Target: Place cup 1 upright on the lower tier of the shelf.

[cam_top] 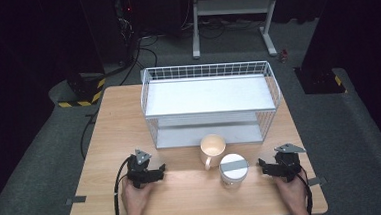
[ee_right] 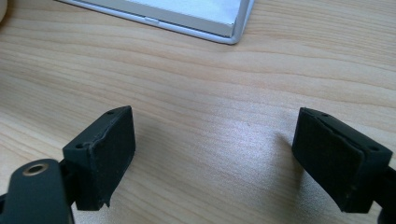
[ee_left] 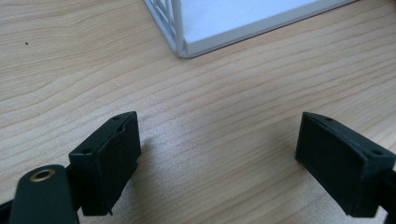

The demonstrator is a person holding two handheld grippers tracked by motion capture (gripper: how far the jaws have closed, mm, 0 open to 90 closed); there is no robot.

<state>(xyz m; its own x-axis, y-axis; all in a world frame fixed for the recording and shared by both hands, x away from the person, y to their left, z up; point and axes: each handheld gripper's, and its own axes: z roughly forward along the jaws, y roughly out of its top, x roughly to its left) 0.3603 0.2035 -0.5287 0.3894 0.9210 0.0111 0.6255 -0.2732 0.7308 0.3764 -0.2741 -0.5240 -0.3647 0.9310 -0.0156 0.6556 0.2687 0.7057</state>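
**Grippers at rest on either side of a mug and a jar**

Forearms enter from the near edge of the high view and are cut off there, so little of the person shows beyond two hands. The white wire-mesh shelf rack [cam_top: 211,103] hides the table behind it, and its lower tier lies partly in shadow. The room beyond is too dark to read.

The left black two-jaw gripper [cam_top: 158,170] rests on the pale wooden table [cam_top: 114,122], its jaws spread wide over bare wood with nothing between them; the left gripper view catches a corner of the rack's base. The right black two-jaw gripper [cam_top: 262,166] stands likewise released, clasping nothing.

Between them, near the front edge, stand a cream ceramic mug [cam_top: 212,149], handle towards the person, and just beside it a clear jar with a white lid bearing a grey strip [cam_top: 233,169]. Both are upright and well clear of either gripper.
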